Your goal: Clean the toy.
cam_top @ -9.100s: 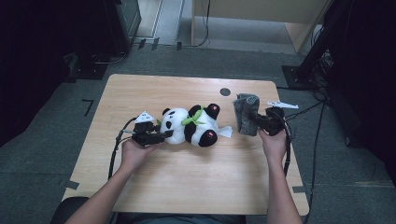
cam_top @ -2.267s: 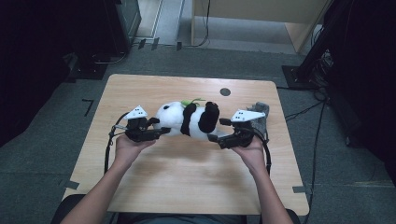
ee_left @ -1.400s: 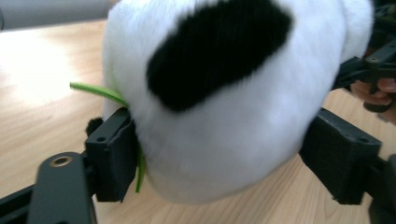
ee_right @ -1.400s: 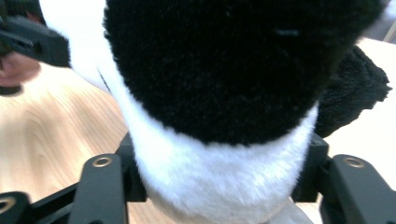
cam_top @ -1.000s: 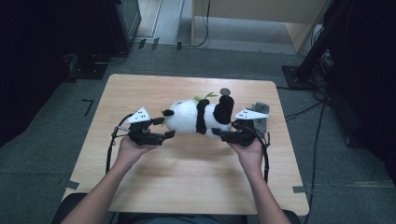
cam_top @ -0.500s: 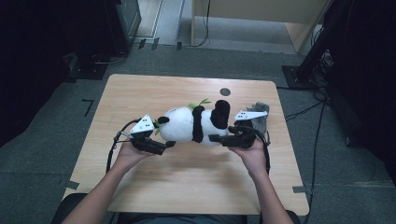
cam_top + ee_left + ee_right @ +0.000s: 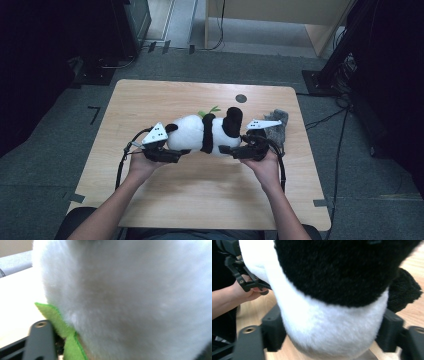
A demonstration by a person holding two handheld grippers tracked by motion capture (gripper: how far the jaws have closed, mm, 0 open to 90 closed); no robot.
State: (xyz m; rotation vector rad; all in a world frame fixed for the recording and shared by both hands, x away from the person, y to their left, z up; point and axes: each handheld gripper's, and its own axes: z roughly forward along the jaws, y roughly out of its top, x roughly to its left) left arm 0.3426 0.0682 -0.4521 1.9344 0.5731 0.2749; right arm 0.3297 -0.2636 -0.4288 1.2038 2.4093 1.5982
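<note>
- Forearms are seen entering from the bottom of the high view, converging on the plush panda (image 7: 205,135) at frame centre, which lies lengthwise on the wooden table (image 7: 200,200).
- Left gripper (image 7: 172,155) is held level, pointed right at the panda's white end; its jaws have just been closing, the white fur and a green felt leaf (image 7: 56,322) lying between them. Whether the pads press cannot be told.
- Right gripper (image 7: 230,149) is held level, pointed left; its jaws have just been opening, and the black-and-white body (image 7: 332,322) is bracketed between both pads, touching them.
- Grey cloth item (image 7: 275,127) lies just right of the right gripper.
- No readable writing or labels are noted.
</note>
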